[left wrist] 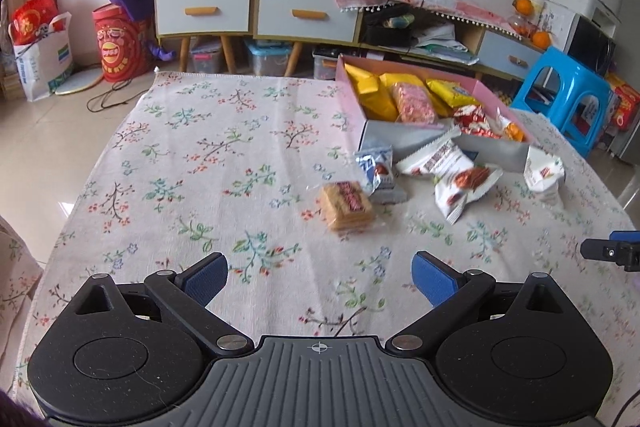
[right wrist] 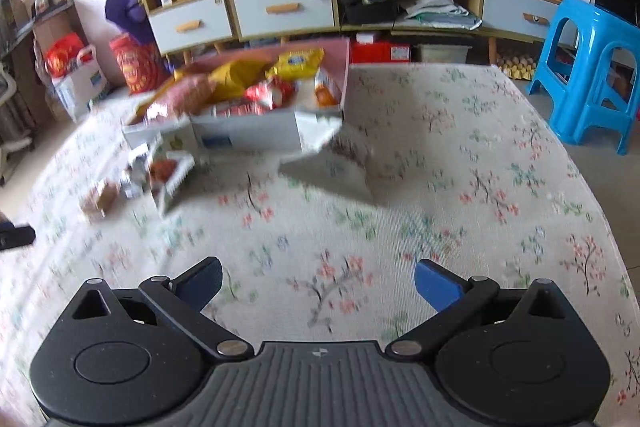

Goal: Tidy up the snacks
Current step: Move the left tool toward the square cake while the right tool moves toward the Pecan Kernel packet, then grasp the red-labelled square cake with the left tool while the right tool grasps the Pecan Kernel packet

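- The left gripper (left wrist: 320, 281) hovers over the bench (left wrist: 224, 163), which is covered in a pale floral cloth; its blue-padded fingers (left wrist: 434, 283) are spread wide with nothing between them.
- The right gripper (right wrist: 318, 285) is likewise spread and empty above the same cloth.
- A pink-walled cardboard box (left wrist: 350, 87) sits at the far right of the bench, filled with yellow, pink and red snack packets.
- Just in front of the box lie loose snacks: a clear-wrapped stack of tan crackers (left wrist: 347, 205), a blue-and-white packet (left wrist: 376, 167) touching it, two white packets with red print (left wrist: 452, 171), and a white crumpled packet (left wrist: 544, 173) further right.
- The right wrist view is blurred.
- A blue plastic stool (left wrist: 568, 95) stands beyond the bench.
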Demonstrator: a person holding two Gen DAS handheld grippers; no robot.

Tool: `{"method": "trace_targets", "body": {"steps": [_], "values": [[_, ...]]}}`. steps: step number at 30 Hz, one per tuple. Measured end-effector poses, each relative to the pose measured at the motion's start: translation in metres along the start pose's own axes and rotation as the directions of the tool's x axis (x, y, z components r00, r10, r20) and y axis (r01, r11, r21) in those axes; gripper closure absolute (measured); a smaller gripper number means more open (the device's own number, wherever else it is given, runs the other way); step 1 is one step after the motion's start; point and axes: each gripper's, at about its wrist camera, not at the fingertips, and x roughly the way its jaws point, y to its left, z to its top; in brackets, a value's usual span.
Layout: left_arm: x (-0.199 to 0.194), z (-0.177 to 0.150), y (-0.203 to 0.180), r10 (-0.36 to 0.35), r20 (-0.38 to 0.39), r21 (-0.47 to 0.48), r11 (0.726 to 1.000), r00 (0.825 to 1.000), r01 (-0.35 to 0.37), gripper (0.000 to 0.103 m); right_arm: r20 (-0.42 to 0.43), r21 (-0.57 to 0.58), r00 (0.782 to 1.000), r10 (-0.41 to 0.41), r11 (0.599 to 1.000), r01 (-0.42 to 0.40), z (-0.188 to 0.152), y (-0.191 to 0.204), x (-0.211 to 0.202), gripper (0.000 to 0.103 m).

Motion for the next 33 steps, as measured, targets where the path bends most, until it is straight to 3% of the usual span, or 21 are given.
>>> {"method": "trace_targets", "body": {"steps": [9,13,16,23,33], "values": [[0.024,-0.020,-0.007,0.031,-0.022,0.070,0.997,0.999,-0.030,0.004,-0.040,-0.079,0.999,-0.028,0.997,0.025,-0.014,0.004,0.016,0.010],[0.038,-0.023,-0.015,0.046,-0.047,0.089,0.995,0.998,-0.042,0.003,-0.016,-0.103,1.000,-0.020,0.994,0.019,-0.011,0.007,0.022,0.010],[0.044,-0.025,-0.022,0.056,-0.014,0.109,0.993,0.998,-0.054,0.000,0.002,-0.113,1.000,-0.011,0.994,0.011,-0.006,0.006,0.028,0.010],[0.060,-0.013,-0.031,0.070,0.025,0.087,0.994,0.997,-0.072,0.000,0.037,-0.103,0.999,-0.034,0.994,0.038,0.014,0.008,0.048,0.010],[0.079,0.003,-0.036,0.103,0.039,0.056,0.993,0.994,-0.105,0.001,0.079,-0.190,0.992,-0.102,0.975,0.115,0.037,0.024,0.066,0.010]]}}
